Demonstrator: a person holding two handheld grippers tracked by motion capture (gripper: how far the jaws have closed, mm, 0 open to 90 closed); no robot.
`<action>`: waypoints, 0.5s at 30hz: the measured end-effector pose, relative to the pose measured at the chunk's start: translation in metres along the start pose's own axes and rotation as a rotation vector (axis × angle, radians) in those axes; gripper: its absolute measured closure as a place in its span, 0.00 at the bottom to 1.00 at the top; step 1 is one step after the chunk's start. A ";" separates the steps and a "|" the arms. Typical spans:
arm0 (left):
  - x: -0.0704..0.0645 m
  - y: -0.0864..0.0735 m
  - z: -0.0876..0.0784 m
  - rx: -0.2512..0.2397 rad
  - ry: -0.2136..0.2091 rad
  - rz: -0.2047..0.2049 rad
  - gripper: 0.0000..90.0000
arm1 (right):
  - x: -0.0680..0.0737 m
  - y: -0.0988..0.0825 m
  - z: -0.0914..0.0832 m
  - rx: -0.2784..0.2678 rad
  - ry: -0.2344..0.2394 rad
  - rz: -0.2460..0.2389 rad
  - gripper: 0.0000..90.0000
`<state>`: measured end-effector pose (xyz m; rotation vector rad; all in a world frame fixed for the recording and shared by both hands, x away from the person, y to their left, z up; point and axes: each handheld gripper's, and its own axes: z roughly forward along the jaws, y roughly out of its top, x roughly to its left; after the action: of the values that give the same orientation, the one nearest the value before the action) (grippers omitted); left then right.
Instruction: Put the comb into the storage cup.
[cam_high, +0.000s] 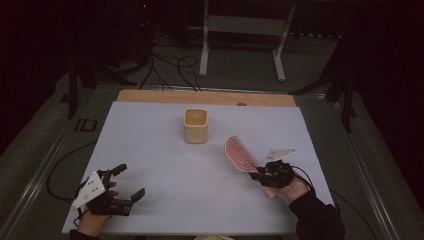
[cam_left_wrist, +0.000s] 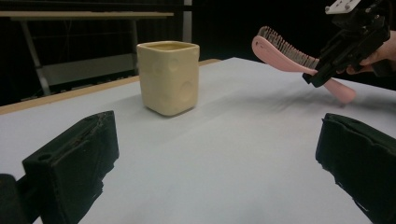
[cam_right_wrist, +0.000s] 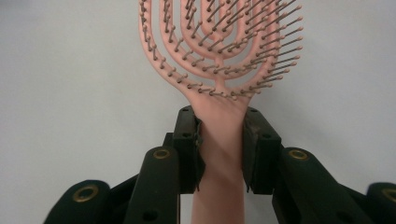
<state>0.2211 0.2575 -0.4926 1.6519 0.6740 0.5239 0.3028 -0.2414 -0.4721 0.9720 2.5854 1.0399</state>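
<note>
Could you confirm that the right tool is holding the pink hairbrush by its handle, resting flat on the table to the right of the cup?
Not quite: the right tool holds the pink hairbrush by its handle, but lifted clear of the table, as the left gripper view shows; it is right of the cup.

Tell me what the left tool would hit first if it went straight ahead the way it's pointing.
Probably nothing at first: the left tool, jaws open, faces bare white table. The cream cup stands farther off, left of centre, so it might pass beside it; depth is unclear.
</note>
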 end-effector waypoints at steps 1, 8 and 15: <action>0.000 0.000 0.000 0.000 0.000 0.000 0.01 | 0.005 0.002 0.001 -0.027 -0.005 -0.014 0.78; 0.000 0.000 0.001 0.000 -0.002 -0.006 0.01 | 0.018 0.004 0.004 -0.126 0.010 -0.026 0.78; 0.000 0.000 0.000 -0.002 0.000 -0.004 0.01 | 0.023 0.001 0.001 -0.221 -0.008 -0.002 0.78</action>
<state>0.2214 0.2570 -0.4924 1.6489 0.6763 0.5217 0.2855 -0.2255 -0.4710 0.9150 2.3998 1.2851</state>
